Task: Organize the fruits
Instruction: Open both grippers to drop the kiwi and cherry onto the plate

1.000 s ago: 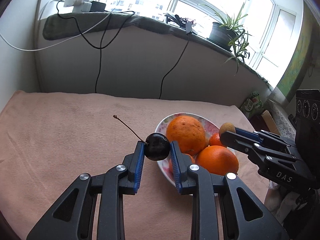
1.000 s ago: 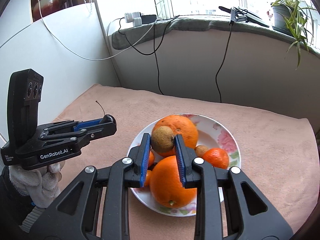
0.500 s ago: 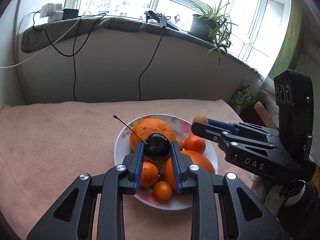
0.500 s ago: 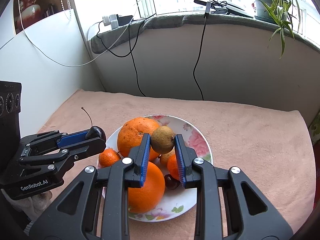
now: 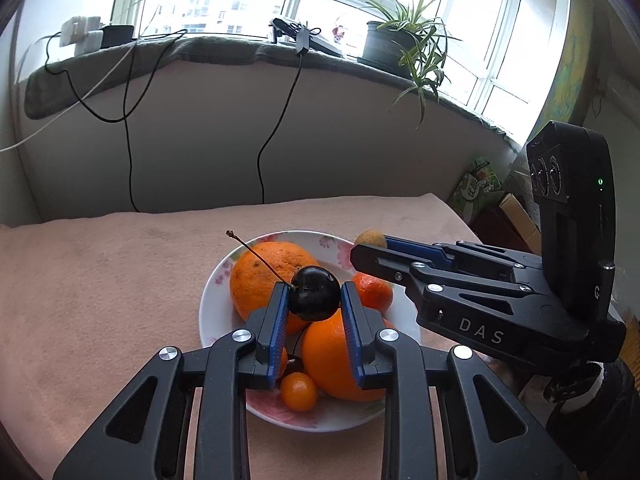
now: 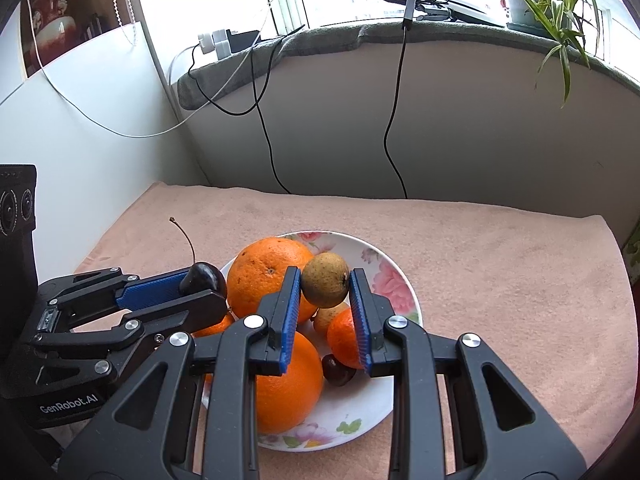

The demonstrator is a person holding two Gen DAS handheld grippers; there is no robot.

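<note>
A white flowered plate [image 5: 212, 300] [image 6: 396, 280] on the pink cloth holds two big oranges [image 5: 260, 272] [image 6: 268, 276], small tangerines [image 5: 374, 290], a dark cherry [image 6: 338, 370] and a small yellow-orange fruit [image 5: 298, 392]. My left gripper [image 5: 314, 300] is shut on a dark cherry with a long stem [image 5: 314, 294], held above the plate; it also shows in the right wrist view [image 6: 202, 280]. My right gripper [image 6: 325, 286] is shut on a small brown round fruit [image 6: 325, 284], held over the plate's middle; it shows at the right of the left wrist view [image 5: 370, 240].
The pink cloth [image 5: 100, 280] covers the surface up to a grey wall [image 5: 200, 140]. Black and white cables [image 5: 128, 148] hang from the windowsill. A potted plant [image 5: 392, 40] stands on the sill. Boxes and a green package [image 5: 478, 184] lie past the right edge.
Both grippers have moved over the plate with their fruits still held. The left gripper came from the plate's left side to above the oranges; the right gripper closed in beside it.
</note>
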